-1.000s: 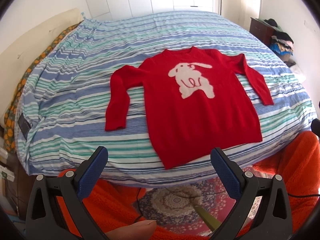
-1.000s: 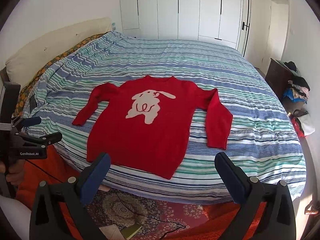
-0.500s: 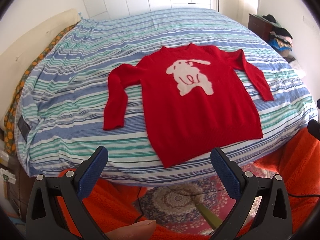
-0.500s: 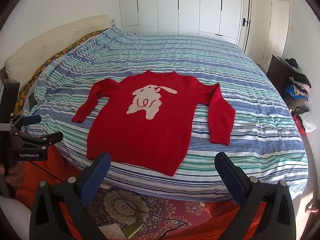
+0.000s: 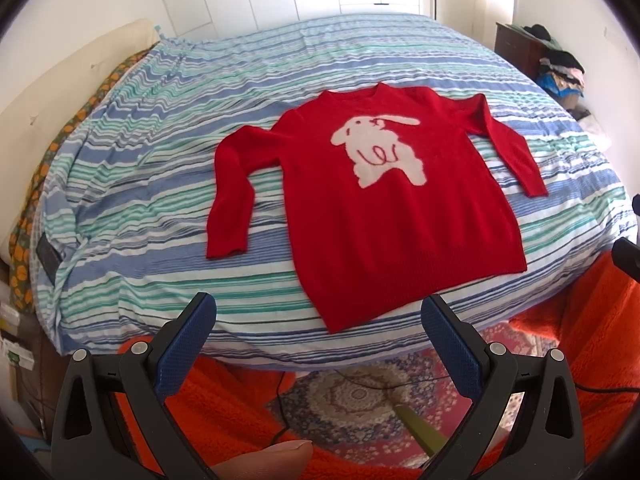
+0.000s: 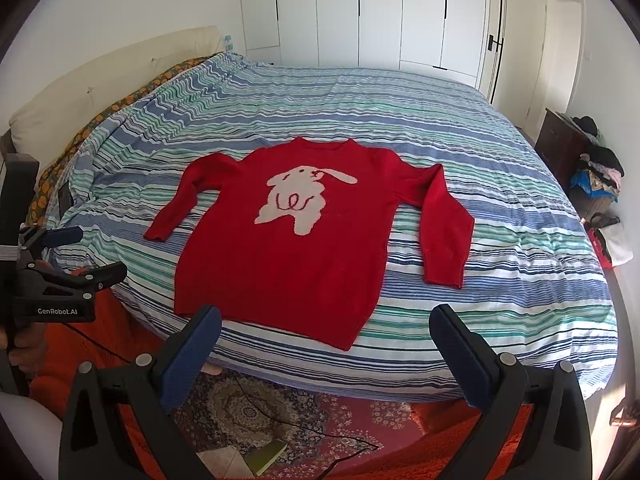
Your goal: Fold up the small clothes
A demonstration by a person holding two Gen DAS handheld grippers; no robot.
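A small red sweater (image 5: 384,216) (image 6: 288,248) with a white rabbit on the chest lies flat and face up on the striped bed, both sleeves spread out, hem toward me. My left gripper (image 5: 318,314) hovers open just short of the hem, over the bed's near edge. My right gripper (image 6: 326,326) is also open, nothing between its blue pads, in front of the hem. The left gripper (image 6: 86,254) shows again at the left edge of the right wrist view, held by a hand.
The bed (image 6: 500,184) has a blue, green and white striped cover. A patterned rug (image 6: 256,408) with a cable and a green booklet lies below. Orange fabric (image 5: 592,340) sits at the bed's foot. A dark cabinet with piled clothes (image 6: 596,172) stands right; white wardrobes (image 6: 360,12) behind.
Both views have moved slightly closer to and higher over the bed; the sweater sits a little lower in frame. The sweater itself has not moved and both grippers stay open.
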